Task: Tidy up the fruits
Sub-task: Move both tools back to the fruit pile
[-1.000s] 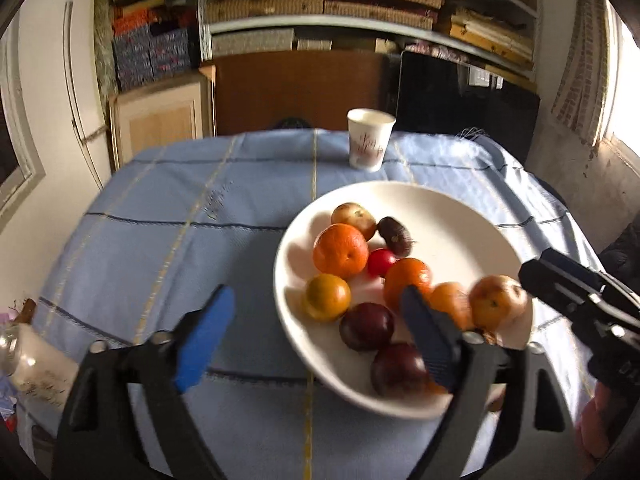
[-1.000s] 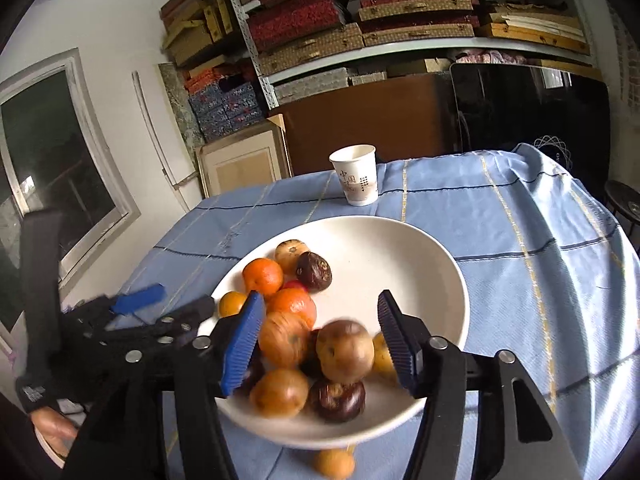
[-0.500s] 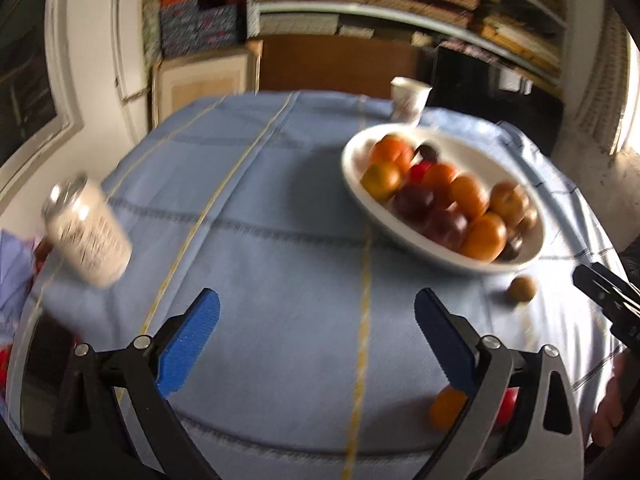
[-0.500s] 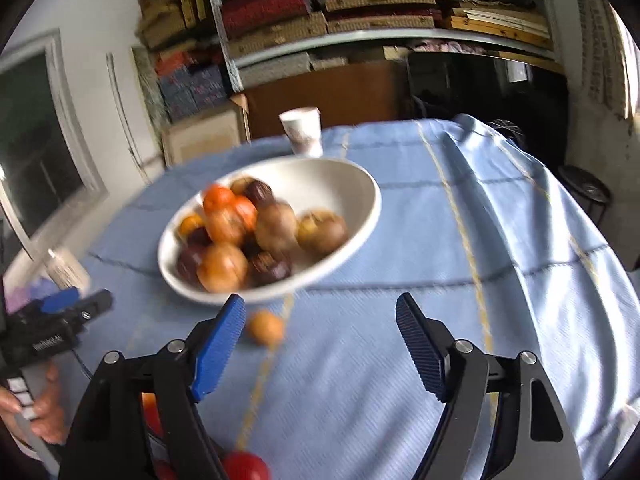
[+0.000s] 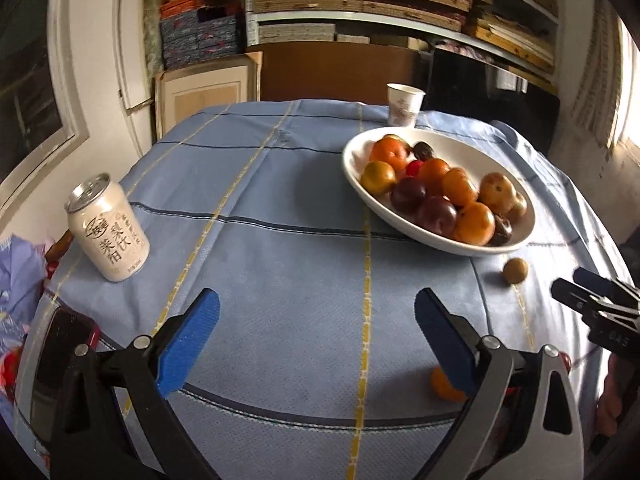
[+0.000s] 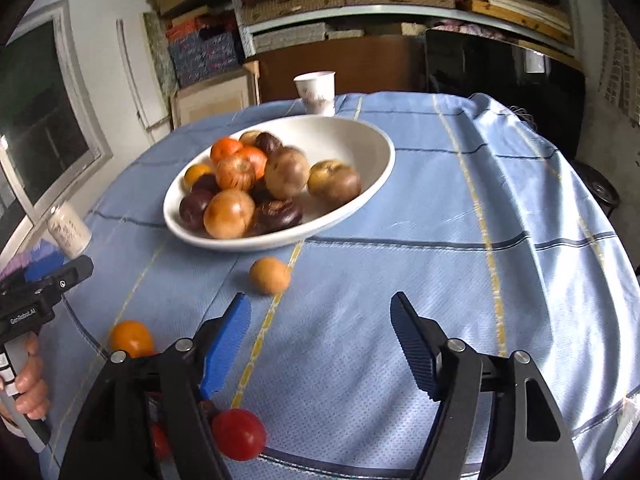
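Mostly the fruits are gathered: the white bowl carries a heap of oranges, dark plums and brownish fruits, and it stands on the blue-cloth counter, at about 11 o'clock from the right gripper. Judging from this, the larger part of the work looks done, but some fruits are not yet in the bowl. A small tan fruit lies on the cloth just beside the near rim of the bowl. An orange rests near the counter edge at 9 o'clock of the right gripper, and a red fruit lies low at 7 o'clock, close under its left jaw.

Both pairs of jaws stand apart with nothing between them. Those of the left gripper have just opened wider, and they are spread over bare cloth. Those of the right have just come a little closer together, but they remain clearly apart.

Only the left wrist view shows the drink can well, upright at 10 o'clock, and a dark phone-like thing at the lower left edge. It hides the orange half behind its own right jaw, and the red fruit almost wholly. The right wrist view shows all three loose fruits plainly, and also the person's hand on the left gripper's handle. A paper cup stands beyond the bowl in both views.
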